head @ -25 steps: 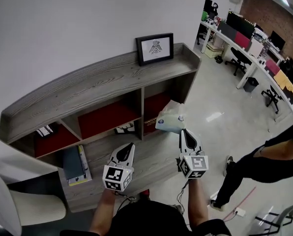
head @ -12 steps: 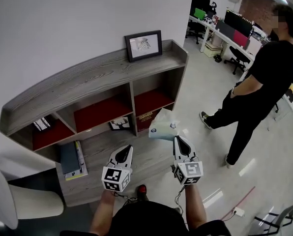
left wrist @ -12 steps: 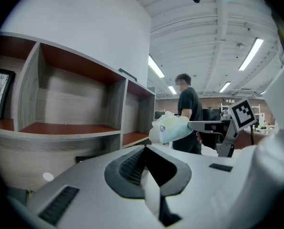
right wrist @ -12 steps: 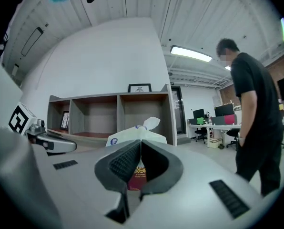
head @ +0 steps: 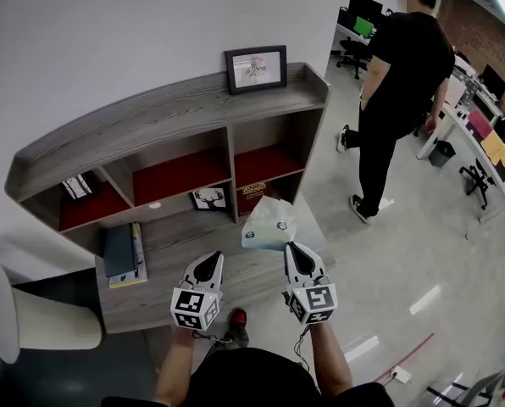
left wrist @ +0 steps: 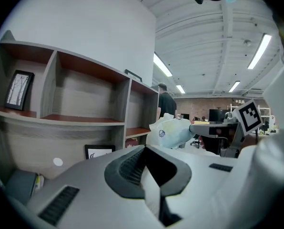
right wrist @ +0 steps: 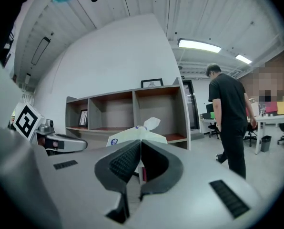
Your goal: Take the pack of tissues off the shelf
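The pack of tissues (head: pixel 268 225) is a pale blue-white soft pack with a tissue sticking out of its top. It hangs in the air in front of the wooden shelf (head: pixel 176 113), clear of every compartment. My right gripper (head: pixel 291 251) is shut on the pack's near end. The right gripper view shows the pack (right wrist: pixel 135 136) just beyond the closed jaws of that gripper (right wrist: pixel 140 152). My left gripper (head: pixel 210 265) is beside it on the left, shut and holding nothing. In the left gripper view (left wrist: pixel 144 149) the pack (left wrist: pixel 173 131) floats to the right.
A person in black (head: pixel 401 83) stands by the shelf's right end. A framed picture (head: pixel 256 68) rests on the shelf top. Books (head: pixel 121 253) lie on the low ledge, small frames sit in the compartments, and a white chair (head: pixel 32 329) is at the left. Desks line the far right.
The right gripper with the pack has drifted left and lower in view, away from the right compartment. The person has walked from the right edge up to the shelf's end.
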### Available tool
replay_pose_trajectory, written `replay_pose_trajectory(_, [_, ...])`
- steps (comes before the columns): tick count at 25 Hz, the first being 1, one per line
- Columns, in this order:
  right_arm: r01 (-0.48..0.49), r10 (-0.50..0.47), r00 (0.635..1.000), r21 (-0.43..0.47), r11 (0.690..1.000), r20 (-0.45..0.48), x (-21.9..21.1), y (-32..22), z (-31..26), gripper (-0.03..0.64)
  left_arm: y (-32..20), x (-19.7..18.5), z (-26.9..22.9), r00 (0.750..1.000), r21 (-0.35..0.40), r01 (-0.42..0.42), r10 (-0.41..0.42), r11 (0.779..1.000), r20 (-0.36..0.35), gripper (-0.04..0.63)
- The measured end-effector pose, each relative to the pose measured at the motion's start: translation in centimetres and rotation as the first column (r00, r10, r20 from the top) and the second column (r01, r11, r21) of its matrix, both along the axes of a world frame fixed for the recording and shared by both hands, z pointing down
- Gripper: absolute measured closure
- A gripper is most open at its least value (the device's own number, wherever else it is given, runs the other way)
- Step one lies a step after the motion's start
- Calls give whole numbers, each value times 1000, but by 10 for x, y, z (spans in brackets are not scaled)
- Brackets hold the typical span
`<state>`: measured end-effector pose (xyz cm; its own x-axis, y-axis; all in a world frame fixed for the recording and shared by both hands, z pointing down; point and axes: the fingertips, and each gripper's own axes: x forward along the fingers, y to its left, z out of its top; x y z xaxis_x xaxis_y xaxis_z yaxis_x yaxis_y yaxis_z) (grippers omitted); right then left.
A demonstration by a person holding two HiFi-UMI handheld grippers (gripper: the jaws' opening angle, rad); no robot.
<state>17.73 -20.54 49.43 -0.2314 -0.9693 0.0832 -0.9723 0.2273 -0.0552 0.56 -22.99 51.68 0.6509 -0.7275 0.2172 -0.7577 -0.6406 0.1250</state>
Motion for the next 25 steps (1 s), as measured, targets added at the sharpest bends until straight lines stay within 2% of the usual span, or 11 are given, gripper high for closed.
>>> replay_pose_trajectory(13, [169, -170, 986, -94, 981, -3, -49, 7, 50, 584, 43, -49, 32, 987, -56, 159, -156, 986, 46, 588])
replay_pose_trajectory(16, [202, -207, 978, -112, 973, -36, -64, 4, 65, 586, 47, -63, 45, 980, -68, 192, -188, 979, 58, 588])
replay_pose_trajectory(25, [253, -262, 965, -210, 944, -14, -96, -10, 121, 586, 45, -101, 92, 964, -138, 265, -257, 954, 71, 588])
